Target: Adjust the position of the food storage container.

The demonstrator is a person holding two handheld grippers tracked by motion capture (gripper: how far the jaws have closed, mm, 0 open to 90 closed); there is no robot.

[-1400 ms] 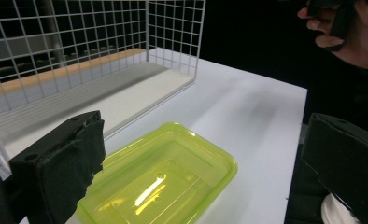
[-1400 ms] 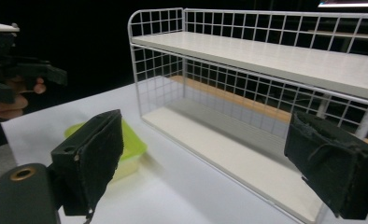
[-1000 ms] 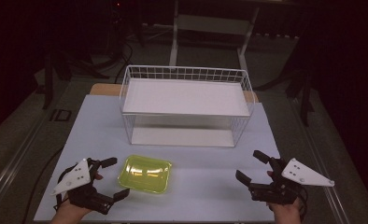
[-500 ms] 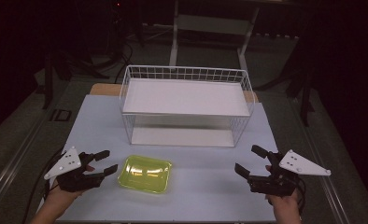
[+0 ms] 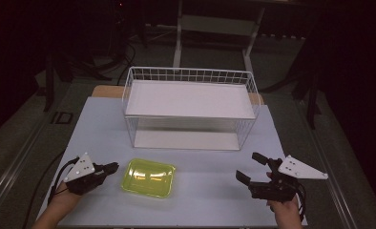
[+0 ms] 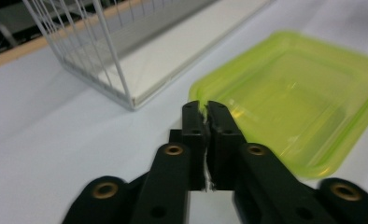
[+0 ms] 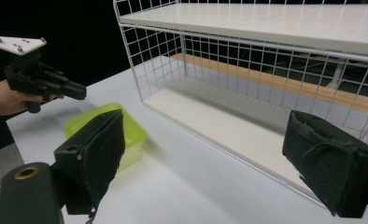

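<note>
Near the table's (image 5: 105, 126) front-left corner our left gripper (image 5: 110, 168) has just been closing and now has its jaws pressed together on nothing, tips just short of the tray's (image 5: 149, 177) left rim. The tray lies flat near the front edge, in front of the rack (image 5: 190, 110), not yet gripped or lifted. Toward the front-right corner our right gripper (image 5: 252, 168) hangs wide open and empty, so we judge the work barely begun.

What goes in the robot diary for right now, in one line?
left gripper: just closed, empty, beside yellow-green tray | right gripper: open, empty | wire rack: behind tray
</note>
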